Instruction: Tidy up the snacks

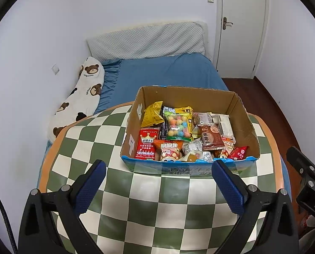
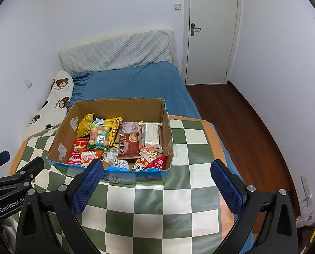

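A cardboard box with a blue printed front sits on a green-and-white checked mat. Several snack packets fill it: a clear bag of coloured candy balls, a yellow packet, a red packet with a crown, a brown packet. My left gripper is open, just short of the box's front wall. My right gripper is open too, nearer the box's front right corner. Neither holds anything.
The mat lies on a bed with a blue sheet. A bear-print pillow lies on the left, a quilted headboard cushion behind. A white door and a wooden floor are at the right.
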